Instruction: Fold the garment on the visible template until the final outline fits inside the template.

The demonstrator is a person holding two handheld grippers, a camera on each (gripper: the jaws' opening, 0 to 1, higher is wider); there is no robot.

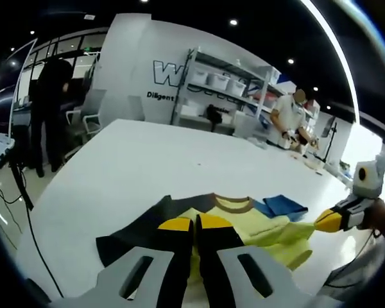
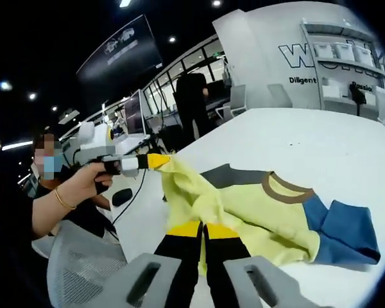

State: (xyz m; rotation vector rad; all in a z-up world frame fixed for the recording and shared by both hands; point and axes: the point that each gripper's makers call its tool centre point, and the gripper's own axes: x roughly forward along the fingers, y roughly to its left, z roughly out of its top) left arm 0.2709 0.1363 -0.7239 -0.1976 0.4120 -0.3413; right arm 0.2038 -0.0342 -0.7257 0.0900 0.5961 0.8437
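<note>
A yellow T-shirt (image 1: 269, 232) with a brown collar (image 1: 234, 204), a grey sleeve (image 1: 138, 234) and a blue sleeve (image 1: 283, 205) lies partly on the white table (image 1: 147, 160). My left gripper (image 1: 194, 223) is shut on a yellow edge of the shirt close to the camera. My right gripper (image 1: 327, 221) comes in from the right, pinching another yellow edge. In the right gripper view, my right gripper (image 2: 204, 230) is shut on the shirt (image 2: 256, 215), and the left gripper (image 2: 155, 160), held by a hand, lifts a corner off the table.
White shelving with bins (image 1: 224, 80) stands behind the table's far edge. One person in black (image 1: 48, 109) stands far left by office chairs (image 1: 83, 122); another in white (image 1: 289, 115) works at the back right. A tripod and cable (image 1: 16, 179) hang off the left edge.
</note>
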